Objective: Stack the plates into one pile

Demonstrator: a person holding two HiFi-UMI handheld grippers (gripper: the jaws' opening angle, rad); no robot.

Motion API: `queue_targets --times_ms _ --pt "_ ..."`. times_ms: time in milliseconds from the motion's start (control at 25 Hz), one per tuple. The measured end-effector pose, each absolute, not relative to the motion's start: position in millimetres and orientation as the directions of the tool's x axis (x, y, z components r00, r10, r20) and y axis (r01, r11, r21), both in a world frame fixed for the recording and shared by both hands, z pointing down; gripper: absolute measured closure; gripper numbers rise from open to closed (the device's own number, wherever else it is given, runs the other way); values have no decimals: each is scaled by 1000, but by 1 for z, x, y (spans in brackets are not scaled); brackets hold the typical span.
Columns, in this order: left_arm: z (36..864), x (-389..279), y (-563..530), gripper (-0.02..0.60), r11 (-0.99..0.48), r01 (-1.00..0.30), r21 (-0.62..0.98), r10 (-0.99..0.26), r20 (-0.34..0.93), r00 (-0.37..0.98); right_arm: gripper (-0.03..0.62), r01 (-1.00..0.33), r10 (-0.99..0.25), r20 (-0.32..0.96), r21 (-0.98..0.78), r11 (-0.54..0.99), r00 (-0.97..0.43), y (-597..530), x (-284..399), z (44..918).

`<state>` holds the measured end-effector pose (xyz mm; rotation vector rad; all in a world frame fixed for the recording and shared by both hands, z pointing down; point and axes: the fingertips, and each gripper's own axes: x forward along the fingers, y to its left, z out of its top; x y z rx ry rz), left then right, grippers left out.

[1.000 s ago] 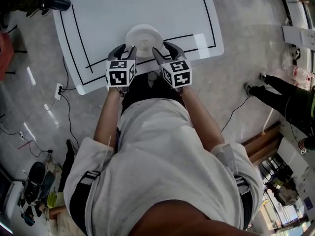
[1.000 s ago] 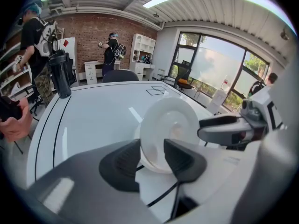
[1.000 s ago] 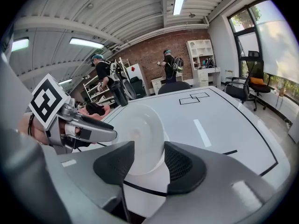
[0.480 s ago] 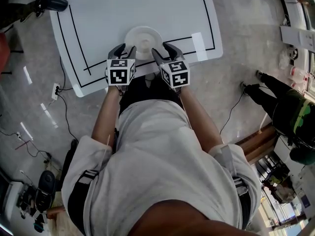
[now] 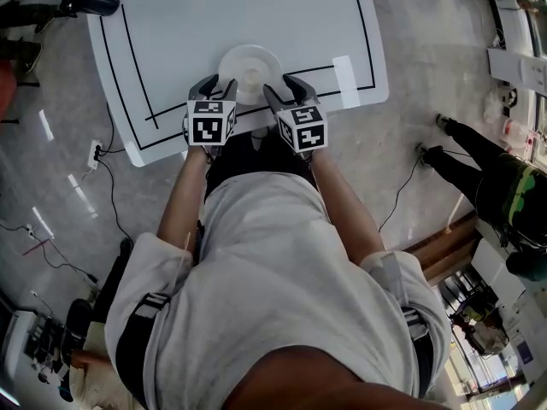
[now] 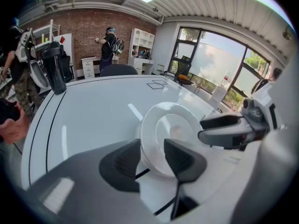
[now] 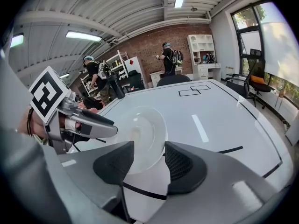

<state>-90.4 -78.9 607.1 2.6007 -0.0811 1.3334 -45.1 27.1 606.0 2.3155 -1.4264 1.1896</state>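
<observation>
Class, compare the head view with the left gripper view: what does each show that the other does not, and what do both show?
Only the head view shows the person's light shirt, the marker cube on the left gripper, and a power strip on the floor beside the table. Only the left gripper view shows the brick wall, the large windows and a person standing at the far end of the room. Both show the white plates, the white table with its black lines, and the right gripper.
</observation>
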Motion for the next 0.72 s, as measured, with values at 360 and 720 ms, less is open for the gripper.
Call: queue_targets --times_ms 360,720 --pt "616 -93 -80 423 -976 -146 159 48 821 569 379 -819 -660 721 -238 -522 211 25 -47 614" --pt "620 -89 -82 423 -975 -151 161 48 822 567 375 -823 -653 728 -230 -519 209 22 -44 618"
